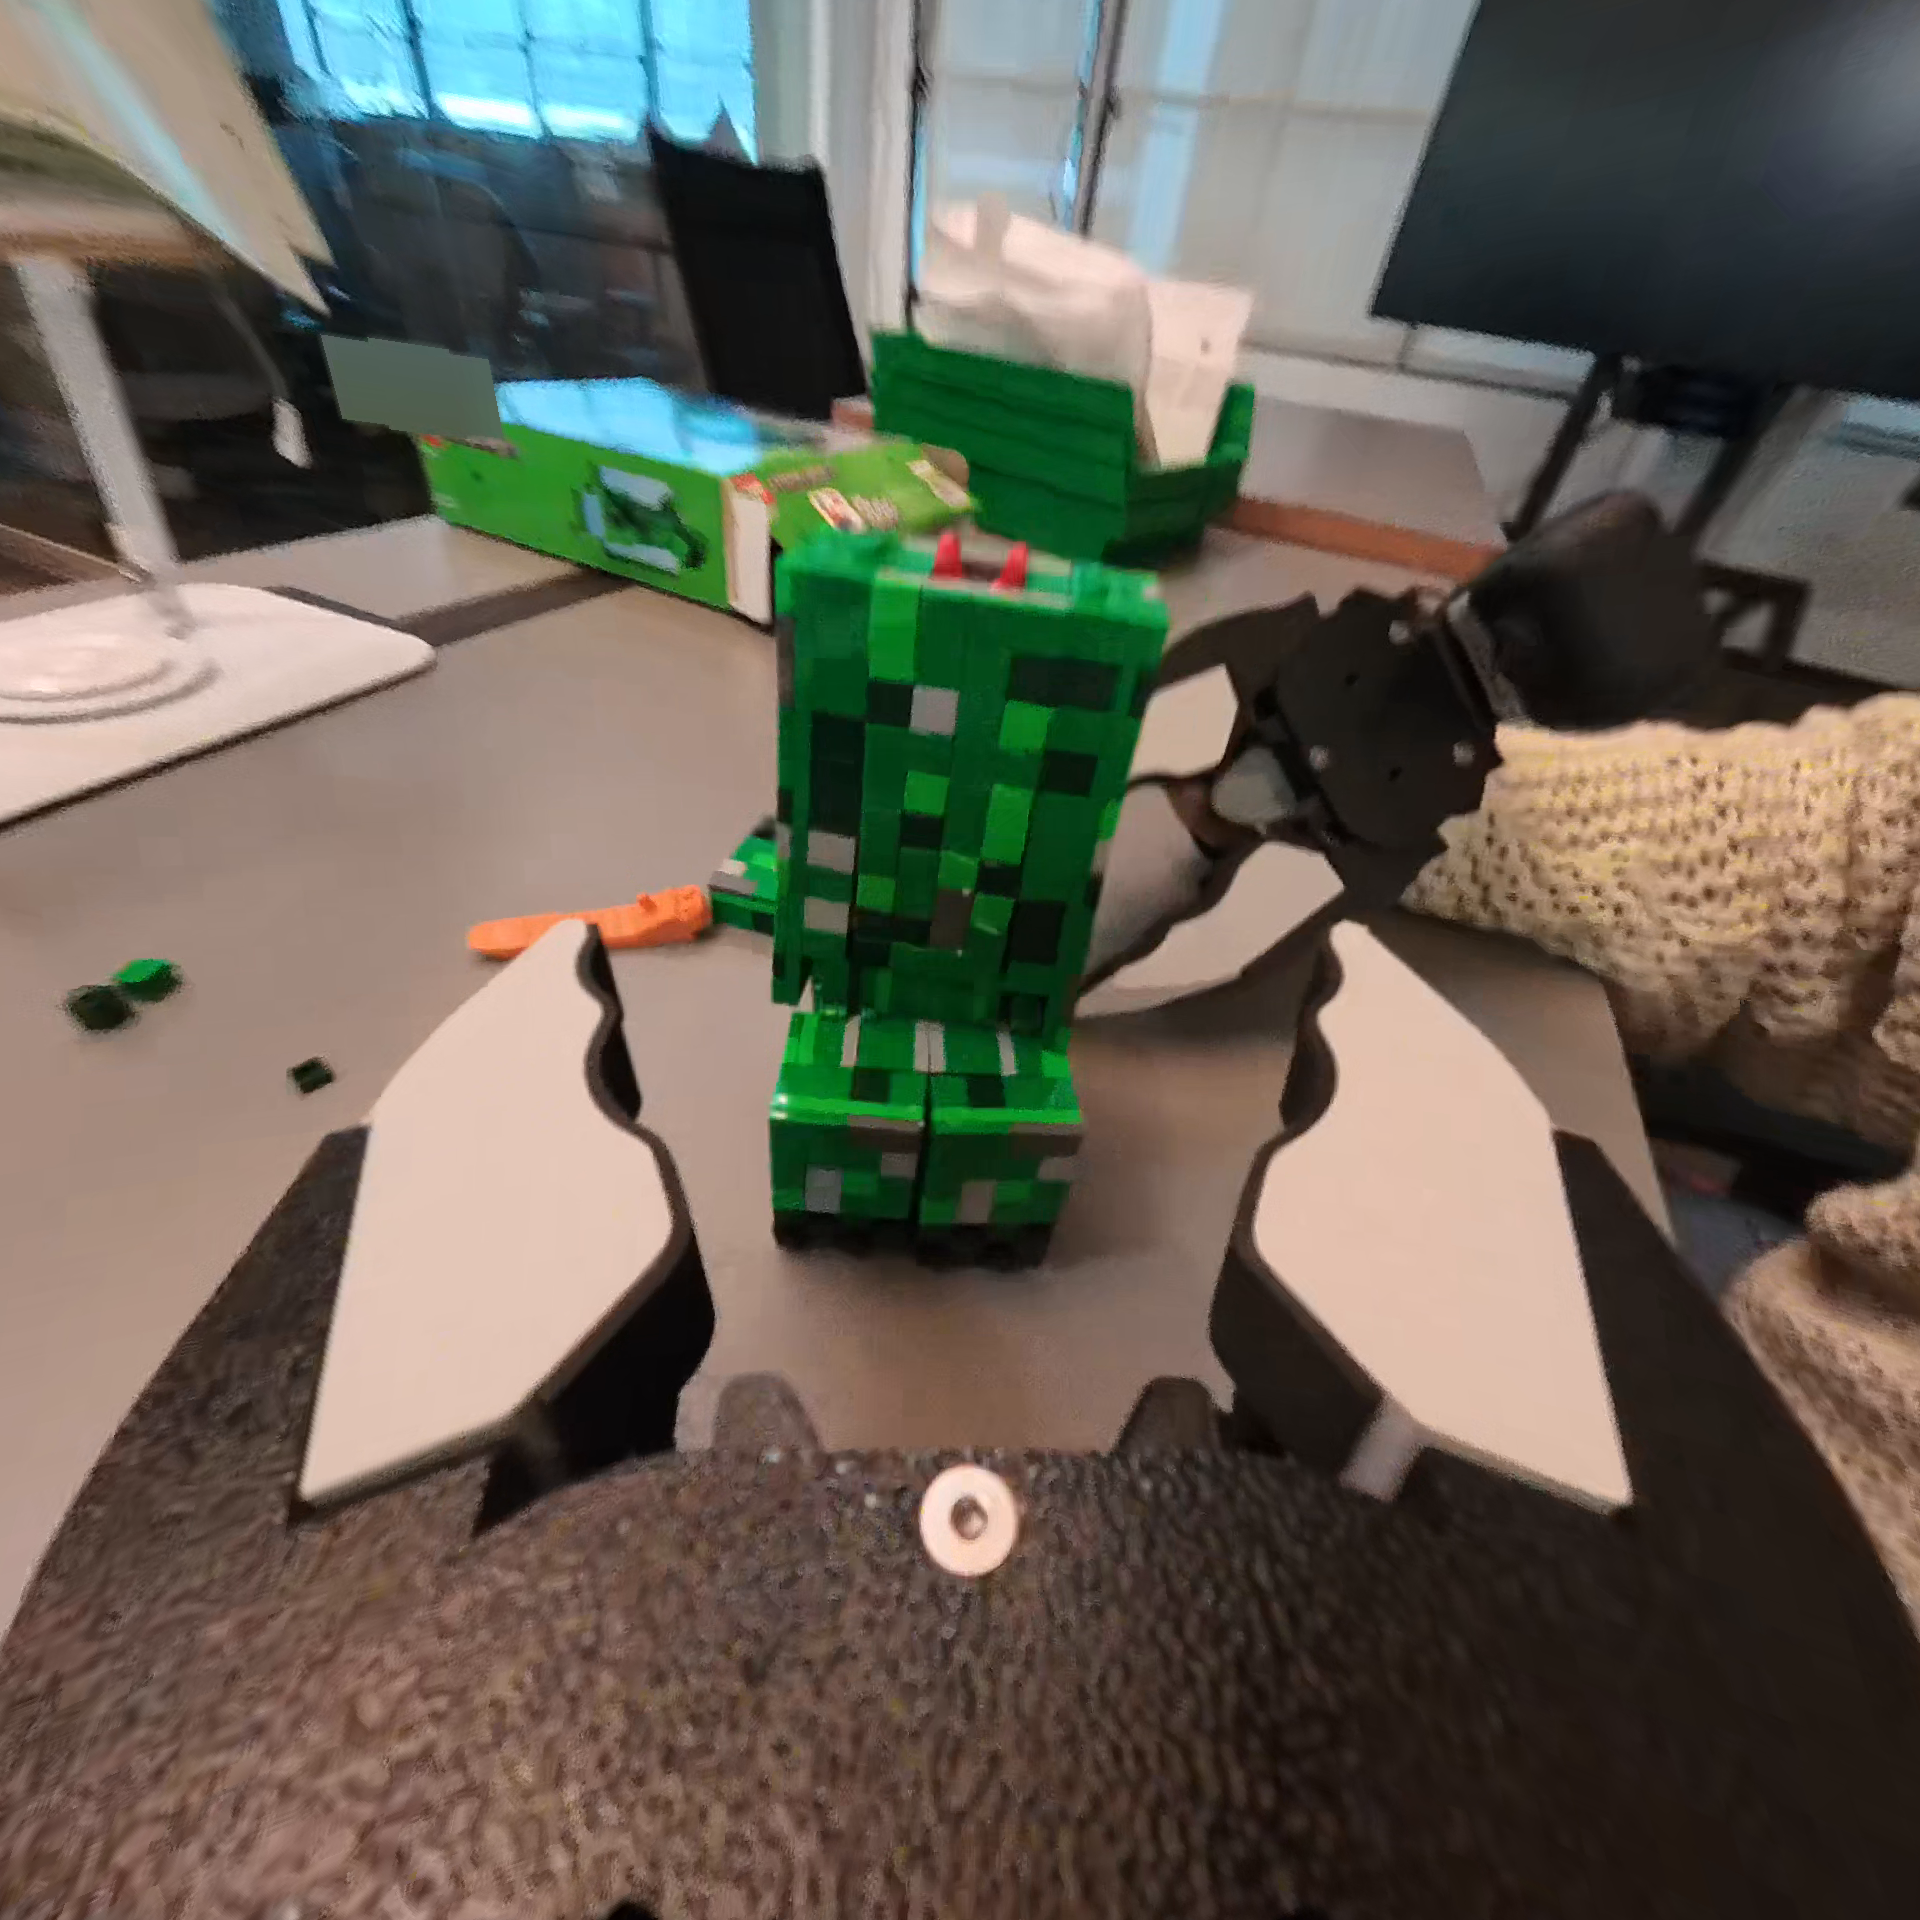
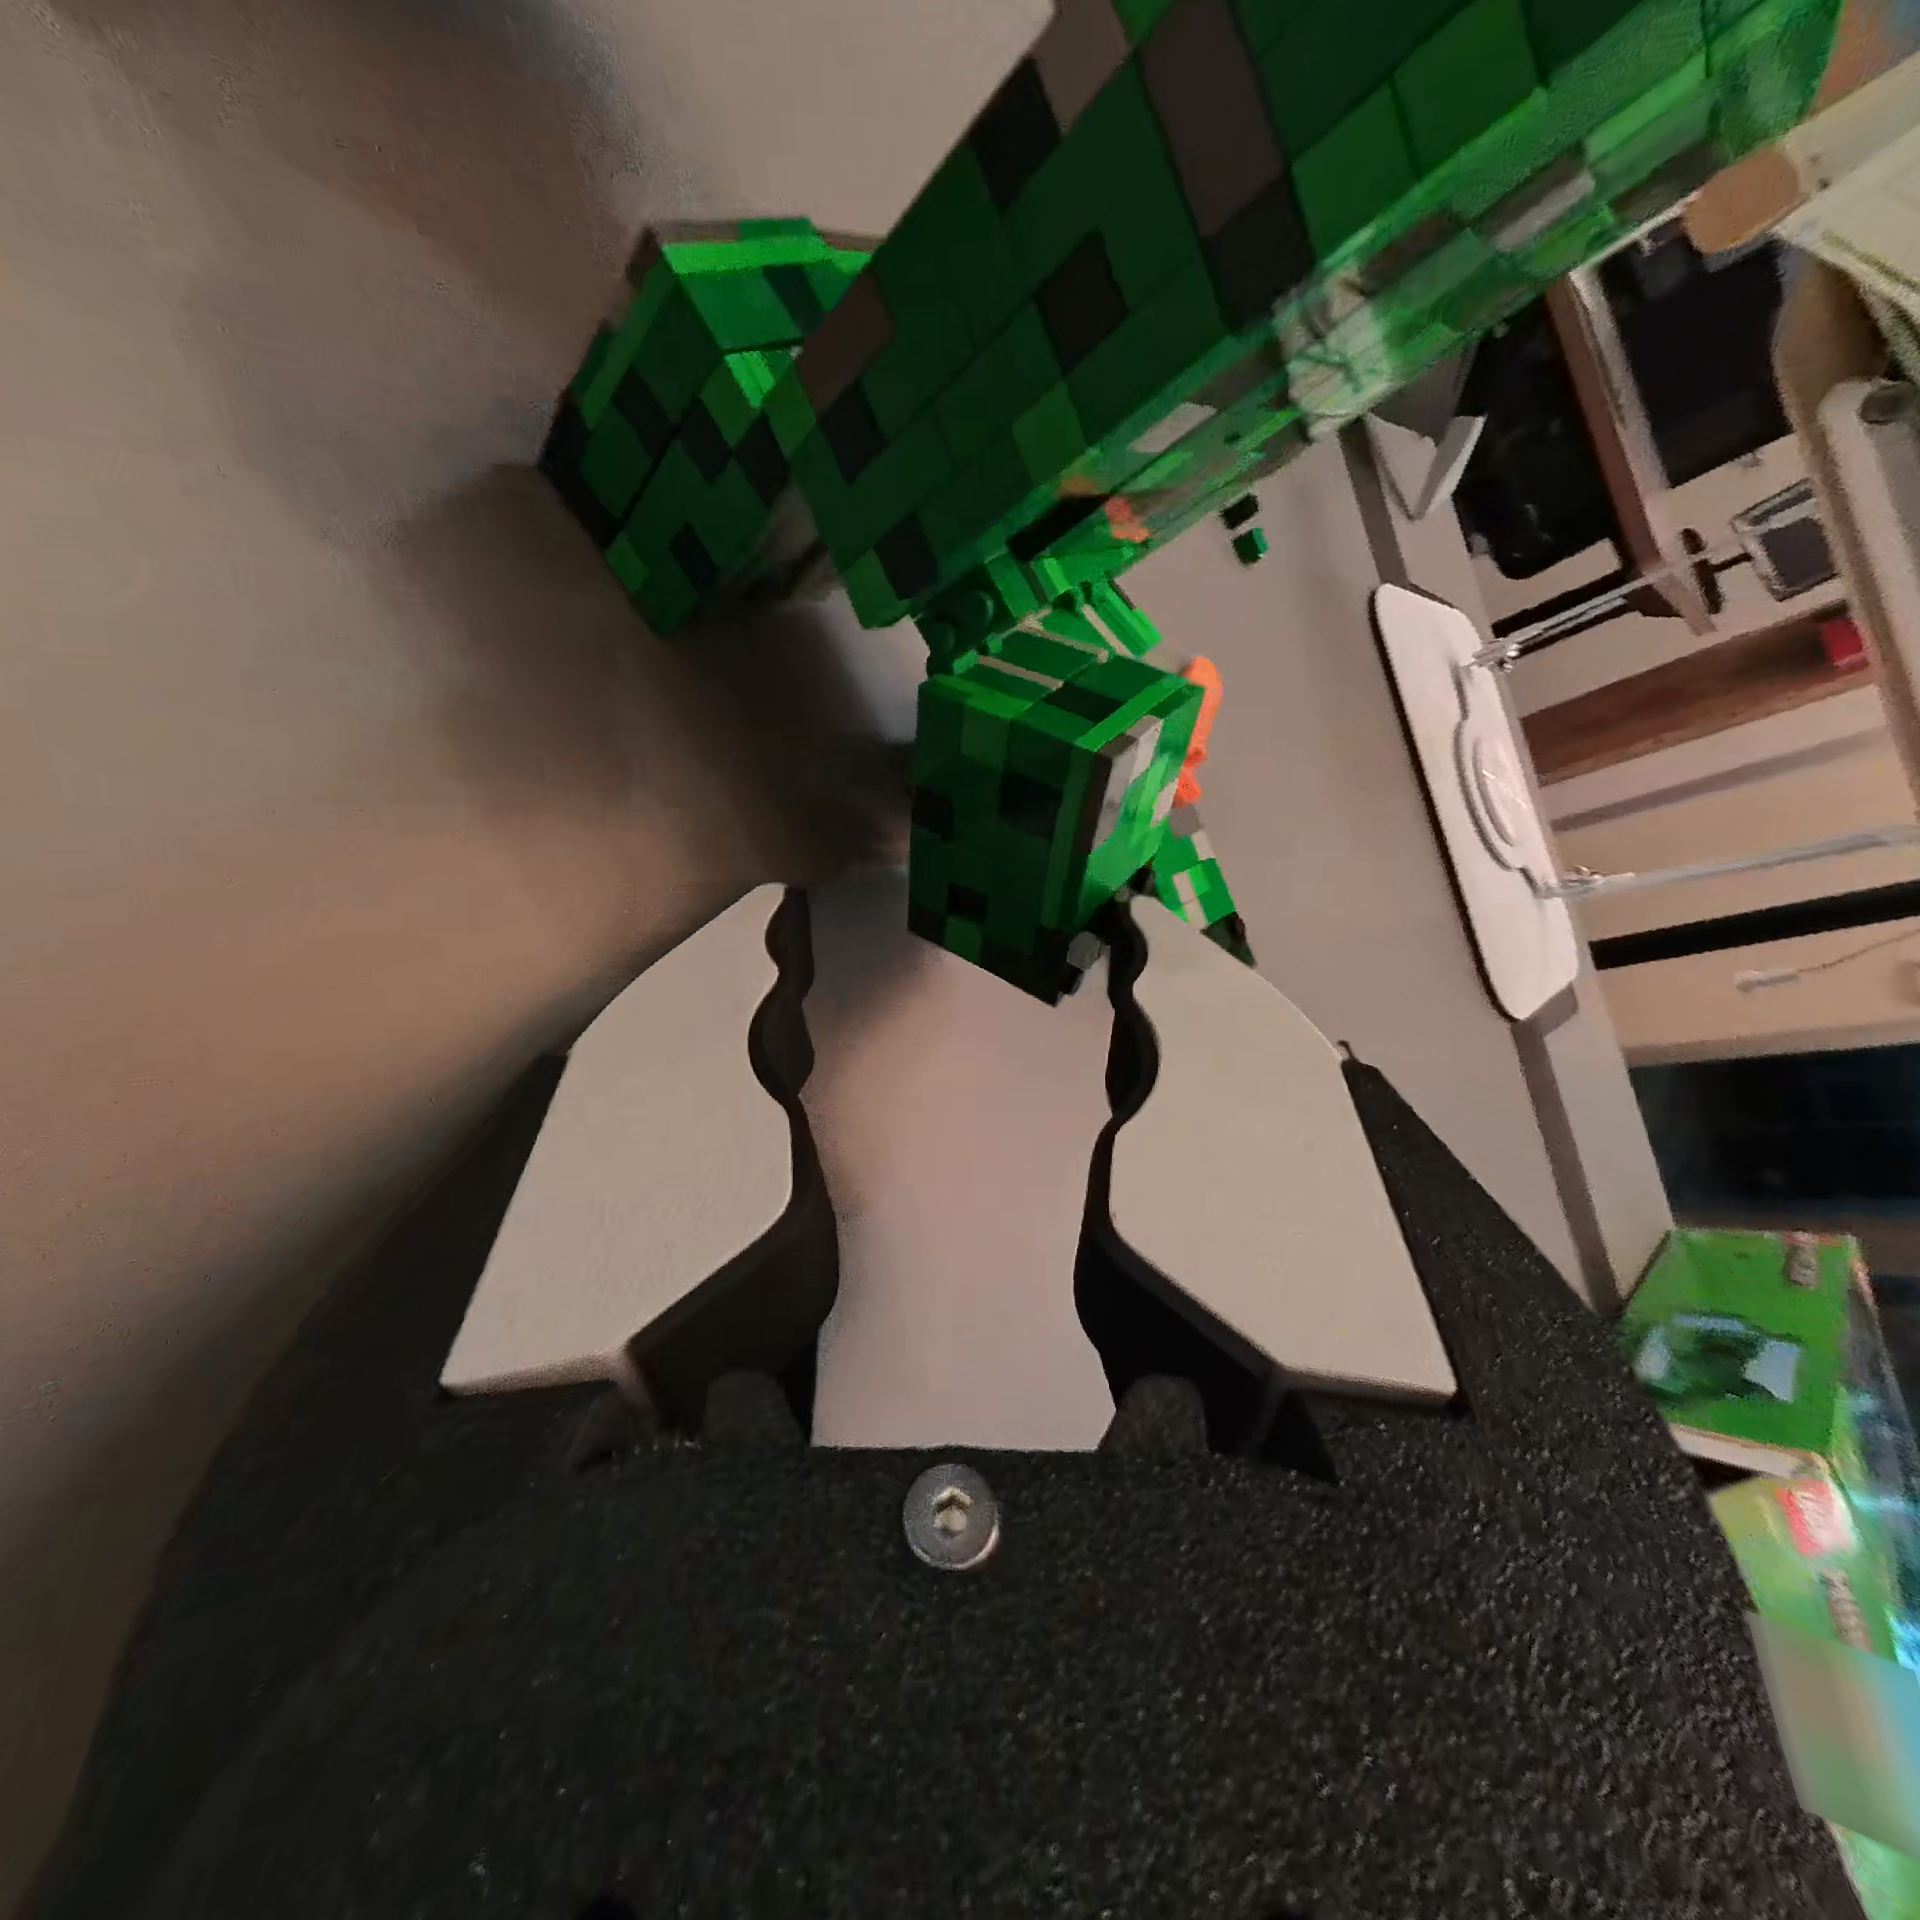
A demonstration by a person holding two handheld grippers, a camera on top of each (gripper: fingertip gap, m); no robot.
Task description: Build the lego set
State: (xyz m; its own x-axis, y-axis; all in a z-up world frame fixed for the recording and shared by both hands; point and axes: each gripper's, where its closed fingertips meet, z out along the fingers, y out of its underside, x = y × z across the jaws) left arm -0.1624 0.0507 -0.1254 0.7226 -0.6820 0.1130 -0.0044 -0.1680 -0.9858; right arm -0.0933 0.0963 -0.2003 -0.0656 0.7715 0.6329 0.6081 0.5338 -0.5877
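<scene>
A green pixel-patterned lego figure (image 1: 935, 790) stands upright on the grey table (image 1: 416, 831), with two red pieces on its open top. My left gripper (image 1: 961, 935) is open, its fingers on either side of the figure's front feet and not touching them. My right gripper (image 1: 1153, 821) reaches in from the right behind the figure. In the right wrist view the figure (image 2: 1091, 312) fills the top. Its rear foot block (image 2: 1029, 831) sits at my right gripper (image 2: 956, 914), whose jaws stand apart, with a gap on the left side.
An orange brick separator (image 1: 592, 925) lies left of the figure. Small green pieces (image 1: 125, 992) lie at far left. A green lego box (image 1: 623, 488) and a green bin with white bags (image 1: 1060, 447) stand behind. A knit sleeve (image 1: 1662, 831) is at right. Left tips to right tips: about 12 cm.
</scene>
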